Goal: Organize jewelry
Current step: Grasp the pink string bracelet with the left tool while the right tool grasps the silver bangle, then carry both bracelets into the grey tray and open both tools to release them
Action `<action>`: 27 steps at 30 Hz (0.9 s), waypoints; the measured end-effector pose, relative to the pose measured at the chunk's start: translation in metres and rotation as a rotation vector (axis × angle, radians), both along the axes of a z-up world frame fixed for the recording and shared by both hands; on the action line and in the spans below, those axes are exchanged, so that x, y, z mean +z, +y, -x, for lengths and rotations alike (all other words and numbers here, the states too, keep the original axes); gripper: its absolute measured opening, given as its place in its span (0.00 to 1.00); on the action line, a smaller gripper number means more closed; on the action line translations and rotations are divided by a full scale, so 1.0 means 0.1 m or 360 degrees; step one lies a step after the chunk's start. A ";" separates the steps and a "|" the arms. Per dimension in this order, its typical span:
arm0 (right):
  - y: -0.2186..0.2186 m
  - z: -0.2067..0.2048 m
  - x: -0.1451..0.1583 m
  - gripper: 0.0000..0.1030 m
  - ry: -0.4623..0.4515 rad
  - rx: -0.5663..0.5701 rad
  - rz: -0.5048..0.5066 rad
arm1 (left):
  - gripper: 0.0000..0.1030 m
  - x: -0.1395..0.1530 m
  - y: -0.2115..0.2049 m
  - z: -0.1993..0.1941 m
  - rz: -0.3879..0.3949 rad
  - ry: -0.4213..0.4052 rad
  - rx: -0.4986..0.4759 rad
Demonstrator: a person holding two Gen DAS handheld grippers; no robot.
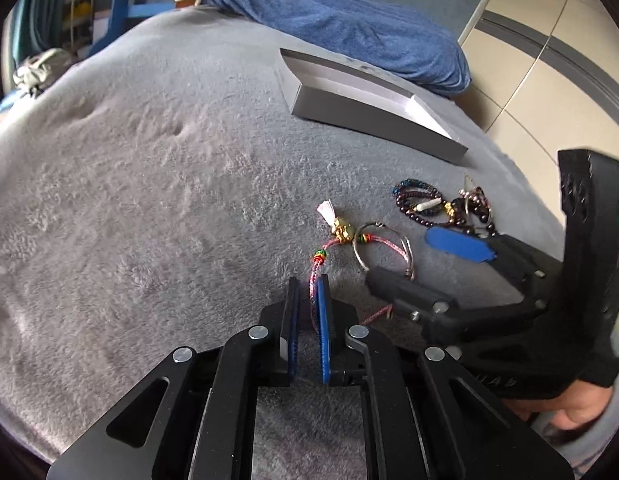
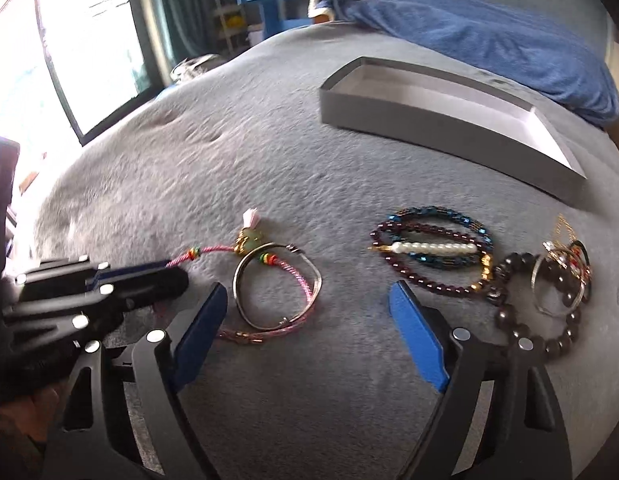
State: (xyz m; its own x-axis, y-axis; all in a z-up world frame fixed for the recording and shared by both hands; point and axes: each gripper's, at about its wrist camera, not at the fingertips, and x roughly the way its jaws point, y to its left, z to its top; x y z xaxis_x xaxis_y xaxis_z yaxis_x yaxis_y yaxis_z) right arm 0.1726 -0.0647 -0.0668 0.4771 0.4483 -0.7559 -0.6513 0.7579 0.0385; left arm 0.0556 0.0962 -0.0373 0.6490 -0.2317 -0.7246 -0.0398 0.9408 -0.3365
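Now the left gripper [image 1: 307, 296] is pinching the pink cord [image 1: 314, 280] (box [image 1: 373, 120] waiting at 1 o'clock); the right gripper [image 2: 305, 320], jaws wide, is closing around the bangle [image 2: 245, 284], which needs separating next.

No readable text in either view

The only marks are faint raised letters on the black body of the right gripper [image 1: 461, 260], low beside the grey box [image 1: 373, 116] side of the scene, too blurred to read.
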 end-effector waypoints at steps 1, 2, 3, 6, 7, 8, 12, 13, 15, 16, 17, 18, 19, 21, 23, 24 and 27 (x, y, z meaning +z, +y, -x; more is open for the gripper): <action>0.03 0.00 -0.01 0.80 -0.0006 0.0012 0.0020 | 0.09 0.00 0.01 0.00 0.0000 0.0002 -0.0002; 0.04 0.00 -0.02 0.80 -0.0008 0.0019 0.0034 | 0.09 0.00 0.01 0.00 -0.0001 0.0006 -0.0006; 0.06 -0.01 -0.02 0.79 -0.0008 0.0025 0.0049 | 0.09 -0.01 0.00 -0.01 -0.0010 0.0009 -0.0008; 0.11 -0.04 -0.04 0.77 -0.0021 0.0046 0.0091 | 0.09 0.00 -0.03 -0.02 -0.0044 0.0008 -0.0017; 0.12 -0.04 -0.05 0.77 -0.0026 0.0055 0.0103 | 0.09 0.00 -0.03 -0.02 -0.0052 0.0008 -0.0019; 0.12 -0.04 -0.05 0.74 -0.0029 0.0064 0.0107 | 0.09 0.00 -0.04 -0.03 -0.0057 0.0010 -0.0021; 0.10 -0.03 -0.05 0.56 -0.0029 0.0096 0.0069 | 0.09 -0.01 -0.05 -0.05 -0.0081 0.0015 -0.0029; 0.10 -0.01 -0.04 0.52 -0.0031 0.0104 0.0059 | 0.09 -0.01 -0.05 -0.04 -0.0091 0.0017 -0.0031; 0.08 0.00 -0.03 0.44 -0.0031 0.0114 0.0033 | 0.09 -0.01 -0.08 -0.06 -0.0126 0.0018 -0.0039; 0.06 0.00 -0.02 0.44 -0.0028 0.0112 0.0009 | 0.08 -0.02 -0.09 -0.06 -0.0142 0.0017 -0.0046; 0.04 0.00 -0.01 0.44 -0.0023 0.0111 -0.0008 | 0.07 -0.01 -0.11 -0.06 -0.0161 0.0012 -0.0051; 0.03 -0.01 -0.01 0.44 -0.0016 0.0107 -0.0026 | 0.05 -0.01 -0.13 -0.07 -0.0180 0.0003 -0.0056; 0.00 -0.01 0.01 0.44 -0.0013 0.0100 -0.0054 | 0.04 0.00 -0.13 -0.06 -0.0189 -0.0004 -0.0054; -0.07 -0.02 0.06 0.44 -0.0018 0.0075 -0.0105 | 0.03 0.01 -0.14 -0.06 -0.0200 -0.0023 -0.0051; -0.12 -0.02 0.11 0.44 -0.0028 0.0057 -0.0148 | 0.03 0.05 -0.15 -0.07 -0.0207 -0.0049 -0.0050; -0.16 -0.02 0.15 0.44 -0.0038 0.0046 -0.0166 | 0.03 0.06 -0.16 -0.07 -0.0206 -0.0059 -0.0057; -0.29 -0.04 0.29 0.44 -0.0068 0.0015 -0.0224 | 0.03 0.15 -0.23 -0.11 -0.0209 -0.0098 -0.0104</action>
